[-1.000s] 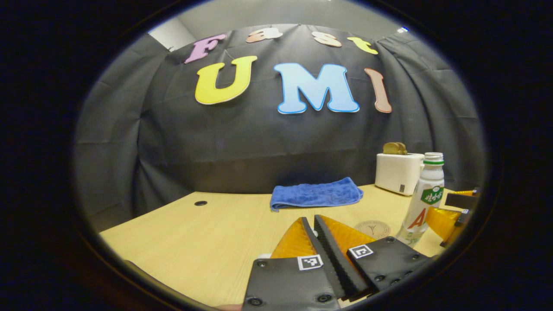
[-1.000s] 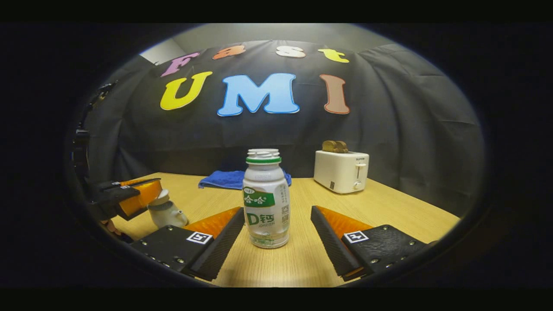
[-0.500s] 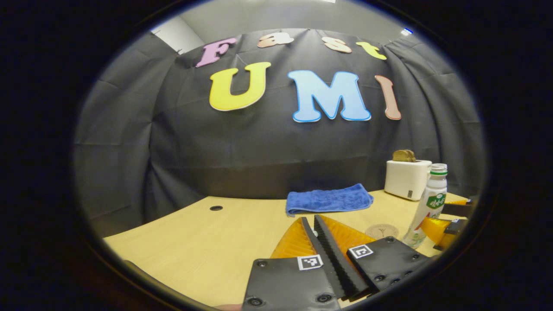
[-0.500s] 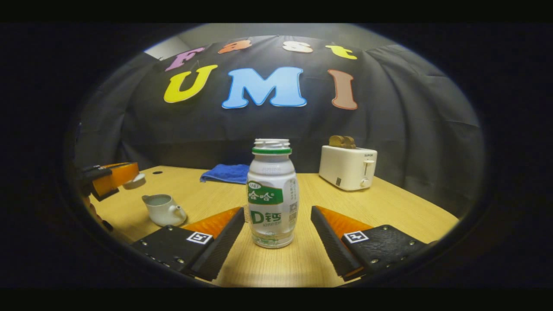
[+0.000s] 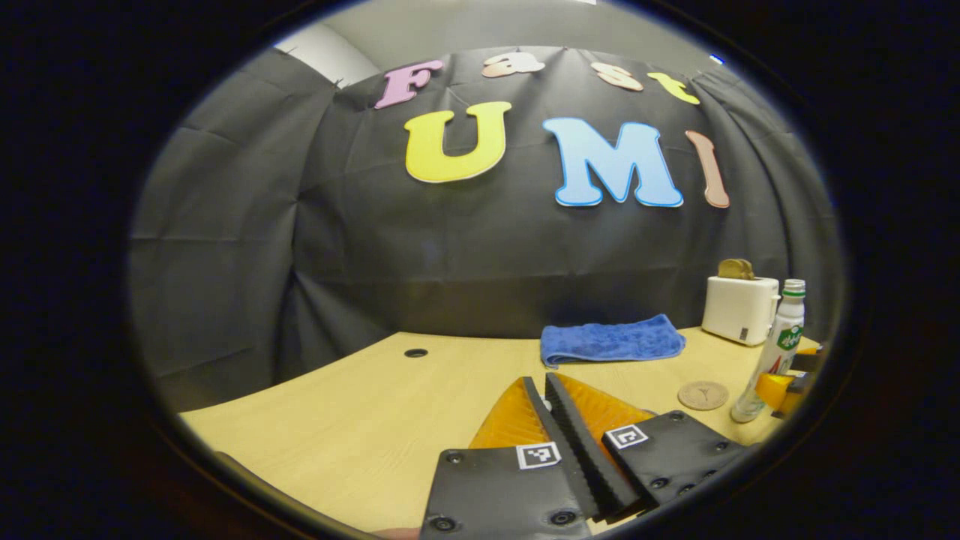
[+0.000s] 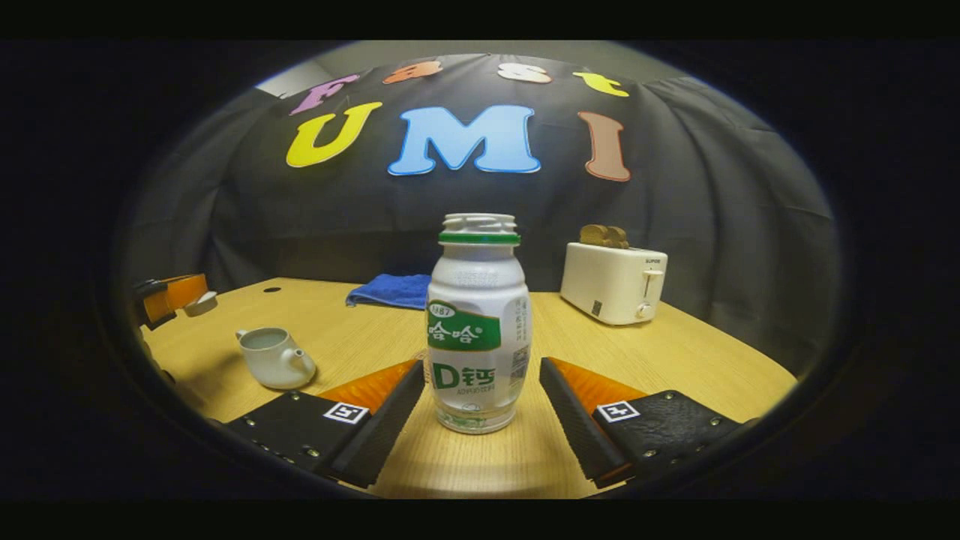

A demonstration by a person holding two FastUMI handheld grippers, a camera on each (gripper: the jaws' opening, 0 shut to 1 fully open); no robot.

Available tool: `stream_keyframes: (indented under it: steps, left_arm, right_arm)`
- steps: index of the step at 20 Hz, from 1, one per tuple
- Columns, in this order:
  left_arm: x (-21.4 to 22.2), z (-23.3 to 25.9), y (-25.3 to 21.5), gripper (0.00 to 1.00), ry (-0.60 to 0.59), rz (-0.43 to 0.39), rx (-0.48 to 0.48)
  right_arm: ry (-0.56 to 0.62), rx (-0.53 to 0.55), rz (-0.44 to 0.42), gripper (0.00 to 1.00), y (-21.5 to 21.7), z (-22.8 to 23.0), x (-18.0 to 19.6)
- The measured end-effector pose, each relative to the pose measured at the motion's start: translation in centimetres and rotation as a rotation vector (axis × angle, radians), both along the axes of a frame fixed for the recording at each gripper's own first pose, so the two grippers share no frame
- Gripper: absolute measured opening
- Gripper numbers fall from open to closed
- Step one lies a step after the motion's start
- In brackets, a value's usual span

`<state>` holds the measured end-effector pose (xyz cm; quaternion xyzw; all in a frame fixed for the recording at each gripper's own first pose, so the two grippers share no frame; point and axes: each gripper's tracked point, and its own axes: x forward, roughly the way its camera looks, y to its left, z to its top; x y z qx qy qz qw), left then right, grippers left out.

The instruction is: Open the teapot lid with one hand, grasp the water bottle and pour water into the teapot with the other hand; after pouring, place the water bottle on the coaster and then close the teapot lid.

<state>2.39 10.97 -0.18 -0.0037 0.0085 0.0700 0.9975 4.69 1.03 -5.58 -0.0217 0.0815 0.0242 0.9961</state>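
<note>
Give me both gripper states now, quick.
Left gripper: shut on the small white teapot lid, lifted off the pot.
Right gripper: open, fingers either side of the white plastic bottle.

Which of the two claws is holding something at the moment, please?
The left claw, seen at the far left of the right gripper view, is shut on the teapot lid. The right claw stands open around the water bottle.

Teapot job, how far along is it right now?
Done: the lid is off, held in the left gripper above the open teapot. In hand: the right gripper is open around the water bottle, which stands on the table. Left: grasping, pouring, setting the bottle on the coaster, closing the lid.
</note>
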Motion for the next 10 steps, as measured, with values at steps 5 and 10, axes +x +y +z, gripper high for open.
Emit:
stream_keyframes:
  steps: [5,10]
  left_arm:
    - [0.19,-0.52,0.14,0.09,0.006,-0.005,-0.001]
    - [0.04,-0.62,0.61,0.09,0.006,-0.003,-0.006]
  right_arm:
    - [0.000,-0.018,0.028,0.81,0.53,0.12,0.33]
    - [-0.003,-0.121,0.016,0.76,0.49,0.53,0.19]
